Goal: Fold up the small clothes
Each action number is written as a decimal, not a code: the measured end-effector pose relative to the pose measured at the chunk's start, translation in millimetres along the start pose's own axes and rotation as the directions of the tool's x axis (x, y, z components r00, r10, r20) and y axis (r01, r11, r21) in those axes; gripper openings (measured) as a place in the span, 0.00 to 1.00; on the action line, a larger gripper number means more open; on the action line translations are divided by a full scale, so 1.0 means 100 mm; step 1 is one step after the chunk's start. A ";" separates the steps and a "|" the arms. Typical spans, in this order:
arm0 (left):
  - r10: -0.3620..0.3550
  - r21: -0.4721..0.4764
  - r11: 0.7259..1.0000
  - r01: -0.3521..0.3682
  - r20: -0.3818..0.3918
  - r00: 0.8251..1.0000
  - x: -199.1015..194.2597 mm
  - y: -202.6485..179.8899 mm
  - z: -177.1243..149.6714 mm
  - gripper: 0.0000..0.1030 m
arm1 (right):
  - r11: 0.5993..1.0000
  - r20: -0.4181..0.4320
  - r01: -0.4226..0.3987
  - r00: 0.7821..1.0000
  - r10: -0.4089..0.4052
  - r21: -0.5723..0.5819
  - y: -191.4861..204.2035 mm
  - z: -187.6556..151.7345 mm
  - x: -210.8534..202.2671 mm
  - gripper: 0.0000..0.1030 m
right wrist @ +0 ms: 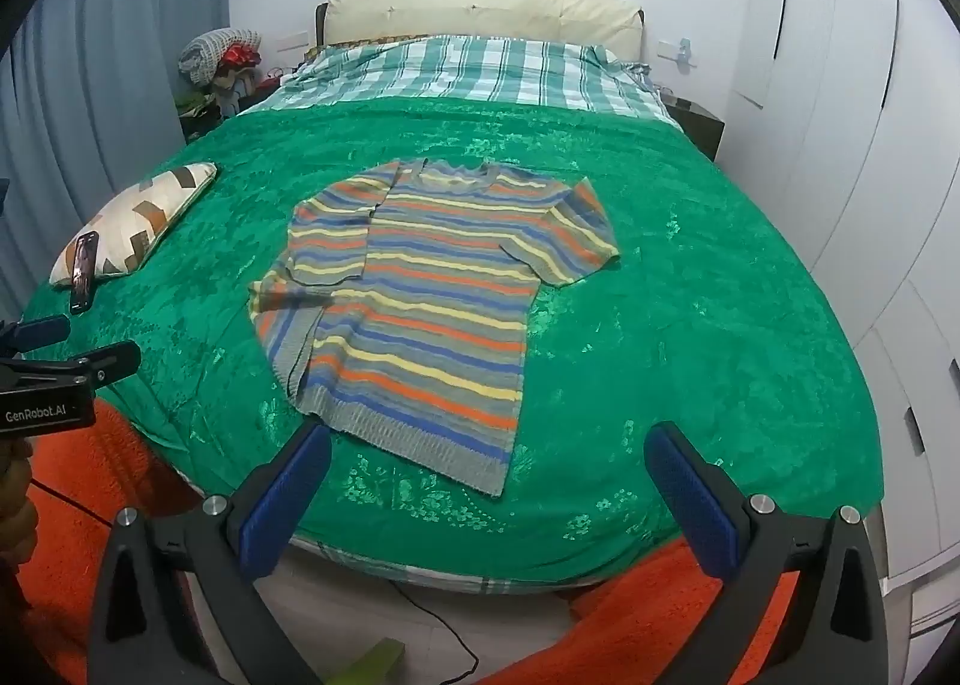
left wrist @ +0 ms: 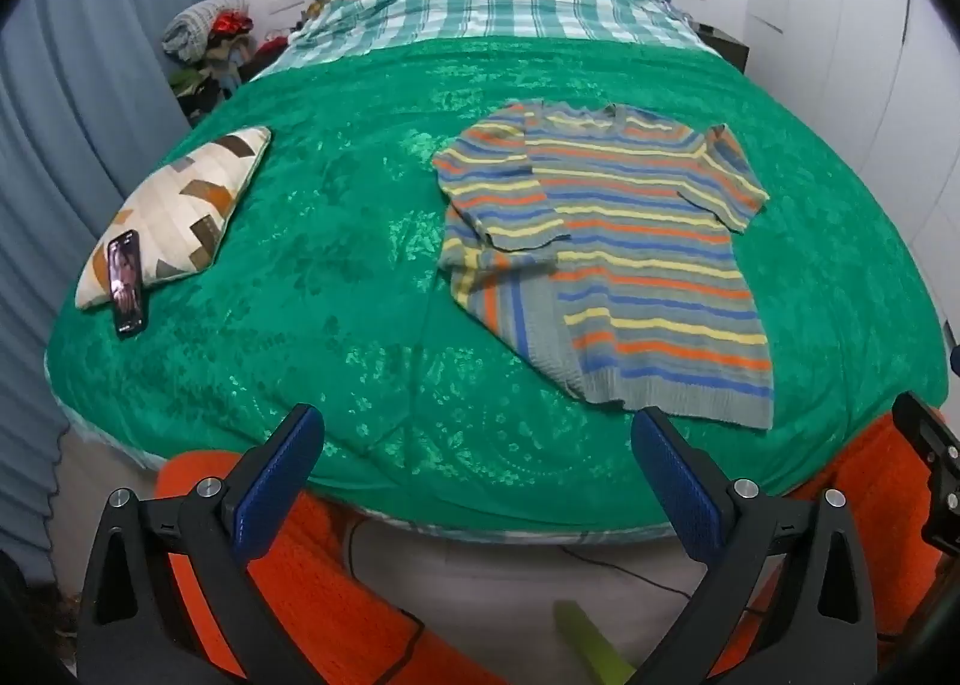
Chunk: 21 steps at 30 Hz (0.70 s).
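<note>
Green velvety blanket [right wrist: 690, 277] covers most of the bed [left wrist: 498, 7]; checked sheet and cream headboard at the far end. Striped knit shirt [right wrist: 420, 301] lies flat on the blanket, right of centre, hem toward the bed's near edge. Its left side and left sleeve [left wrist: 498, 187] are already folded in over the body; the right sleeve [right wrist: 585, 232] lies spread out.

Looks like step one of the side folds is done. Next move probably calls for the right side: grab right sleeve or hem corner, carry it across to match.

Left tongs [left wrist: 477, 433] and right tongs [right wrist: 489, 451] both spread wide, empty, hovering off the near edge, well apart from the shirt.

Patterned cushion [left wrist: 174, 211] at left, phone [left wrist: 127, 283] leaning on it.

Hard to tell: fisheye warps the shirt outline, so fold alignment is unclear. Green object on the floor [left wrist: 591, 646] is cut off, unidentifiable.
</note>
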<state>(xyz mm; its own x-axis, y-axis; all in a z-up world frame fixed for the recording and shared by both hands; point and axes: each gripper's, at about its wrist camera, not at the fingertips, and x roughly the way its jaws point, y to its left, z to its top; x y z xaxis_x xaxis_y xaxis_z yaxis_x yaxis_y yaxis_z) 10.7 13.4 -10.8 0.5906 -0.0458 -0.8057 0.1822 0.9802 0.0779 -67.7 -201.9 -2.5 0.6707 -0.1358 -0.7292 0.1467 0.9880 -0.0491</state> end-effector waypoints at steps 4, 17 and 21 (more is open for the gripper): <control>-0.001 -0.006 1.000 0.001 0.005 1.000 0.01 -0.01 -0.01 0.99 | 1.000 0.001 0.006 1.000 -0.006 0.004 0.00 0.03 0.01 1.00; -0.009 0.017 1.000 0.009 -0.009 1.000 0.11 -0.05 0.05 0.99 | 1.000 -0.020 0.015 1.000 -0.015 0.012 0.00 0.02 0.10 1.00; -0.007 0.020 1.000 0.008 -0.017 1.000 0.14 -0.06 0.04 0.99 | 1.000 -0.028 0.013 1.000 -0.013 0.006 0.02 0.02 0.13 1.00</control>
<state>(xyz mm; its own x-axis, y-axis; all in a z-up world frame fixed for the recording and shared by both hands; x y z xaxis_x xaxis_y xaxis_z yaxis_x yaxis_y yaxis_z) 21.3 6.3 -19.7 0.5761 -0.0499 -0.8159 0.2023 0.9758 0.0832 -57.3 -202.1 -10.7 0.6481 -0.1468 -0.7473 0.1597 0.9856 -0.0550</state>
